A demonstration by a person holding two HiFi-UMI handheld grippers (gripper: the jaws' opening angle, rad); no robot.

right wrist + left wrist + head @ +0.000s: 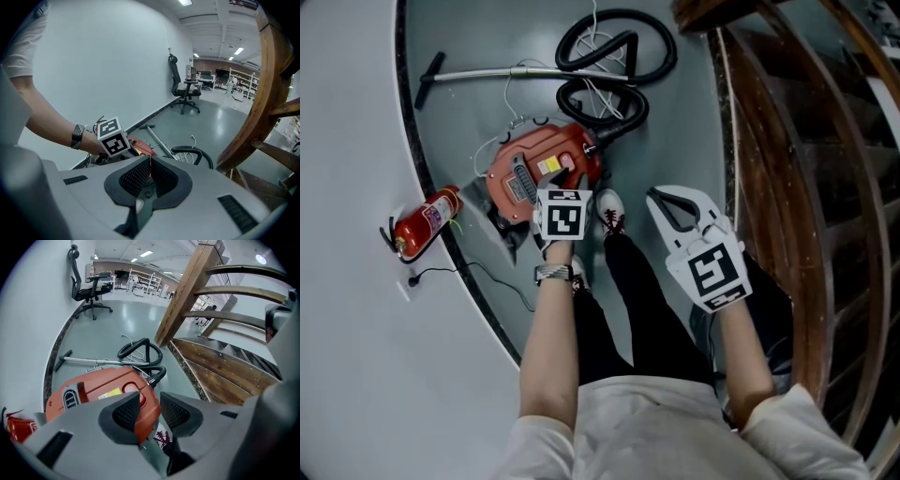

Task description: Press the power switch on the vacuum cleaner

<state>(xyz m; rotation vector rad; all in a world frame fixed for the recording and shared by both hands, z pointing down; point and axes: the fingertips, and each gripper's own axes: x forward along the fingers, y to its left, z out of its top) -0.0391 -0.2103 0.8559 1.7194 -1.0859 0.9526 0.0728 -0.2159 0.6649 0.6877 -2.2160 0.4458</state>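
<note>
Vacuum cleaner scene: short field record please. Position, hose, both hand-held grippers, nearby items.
vacuum cleaner: red body, on the grey floor
hose: black, looped beyond the body
left hand-held gripper: jaws apart, aimed at the vacuum body, nothing gripped
right hand-held gripper: jaws together, empty
nearby: fire extinguisher to the left; wooden staircase to the right

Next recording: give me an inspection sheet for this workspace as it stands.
Surface: smooth grey floor.
Job's things: red vacuum cleaner on the floor, black hose coiled behind it, metal wand lying flat.
Clutter: fire extinguisher lying by the curved wall.
Grippers: left gripper open, jaws apart over the vacuum cleaner, contact unclear; right gripper shut, nothing between its jaws.
Cables: white cord loose among the hose; thin black cable at the wall base.
Surroundings: wooden staircase on the right; office chair far off.
</note>
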